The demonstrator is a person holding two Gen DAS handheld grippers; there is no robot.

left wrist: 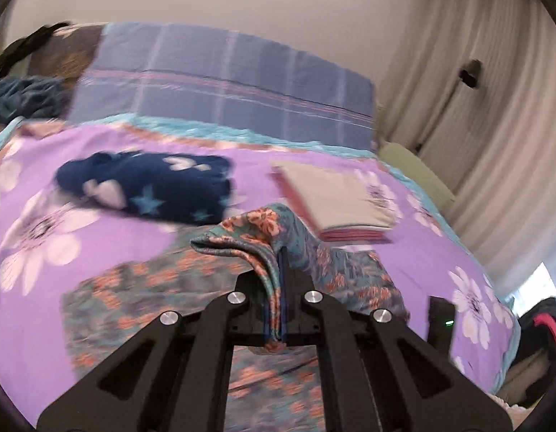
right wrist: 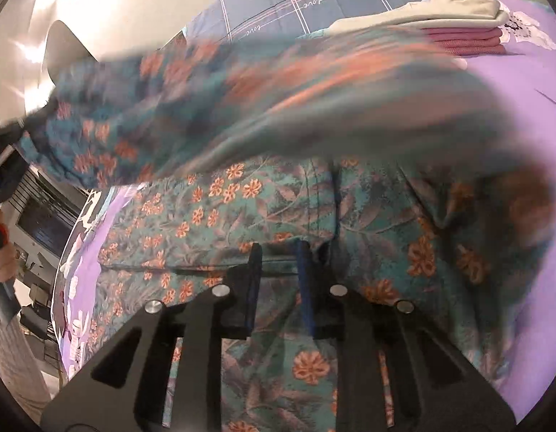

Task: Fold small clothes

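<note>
A teal floral garment (left wrist: pixel 144 291) with orange flowers lies on the purple flowered bedspread (left wrist: pixel 98 230). My left gripper (left wrist: pixel 276 270) is shut on a bunched edge of it and holds that edge lifted above the bed. In the right wrist view the same floral garment (right wrist: pixel 278 201) fills the frame, its upper part blurred and raised. My right gripper (right wrist: pixel 278 252) is open just above the flat part of the cloth, nothing between its fingers.
A dark blue star-print garment (left wrist: pixel 148 187) lies at the back left. A folded stack of beige and pink clothes (left wrist: pixel 339 201) sits at the back right, also in the right wrist view (right wrist: pixel 457 25). A blue plaid pillow (left wrist: pixel 224 79) lies behind. Curtains (left wrist: pixel 475 126) hang on the right.
</note>
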